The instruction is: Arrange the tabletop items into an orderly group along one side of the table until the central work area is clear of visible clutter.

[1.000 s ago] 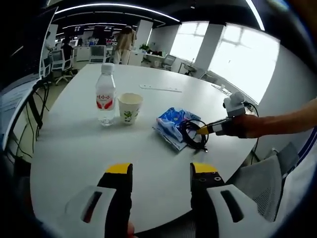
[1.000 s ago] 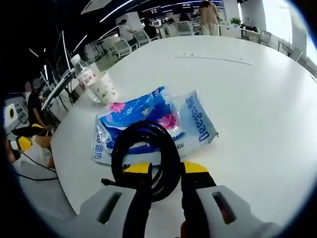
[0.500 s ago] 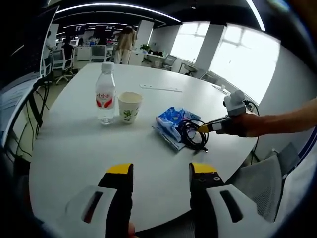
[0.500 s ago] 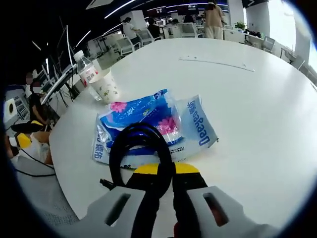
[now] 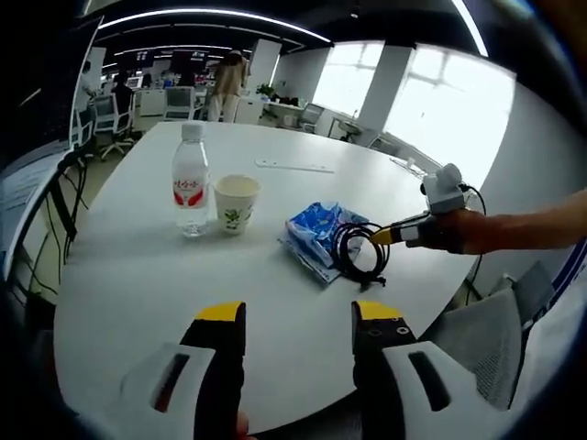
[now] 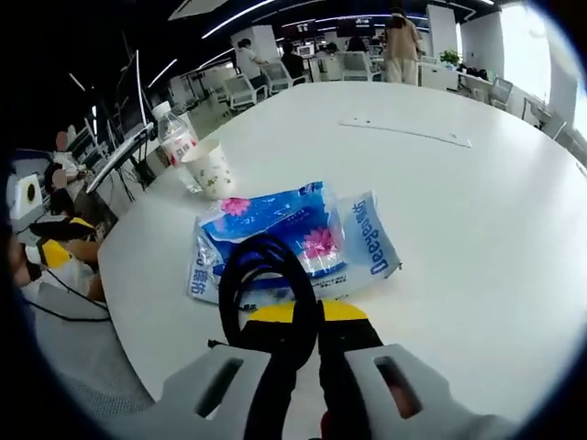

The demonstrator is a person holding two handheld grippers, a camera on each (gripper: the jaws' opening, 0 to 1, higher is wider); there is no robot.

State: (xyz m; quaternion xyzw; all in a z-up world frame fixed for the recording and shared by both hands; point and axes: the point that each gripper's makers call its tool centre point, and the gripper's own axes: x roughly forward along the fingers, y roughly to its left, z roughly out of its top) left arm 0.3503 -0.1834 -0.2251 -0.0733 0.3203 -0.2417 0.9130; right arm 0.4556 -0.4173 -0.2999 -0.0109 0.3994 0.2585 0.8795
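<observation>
I am working in an open-plan office; the big round white table in front of me stands in a wide room with long strip lights running across a dark ceiling; behind it I see rows of desks with monitors and wheeled office chairs; a person stands among those desks in the left gripper view, and more people sit at workstations at the left of the right gripper view; tall bright windows line one wall; cables hang off the table's edge
</observation>
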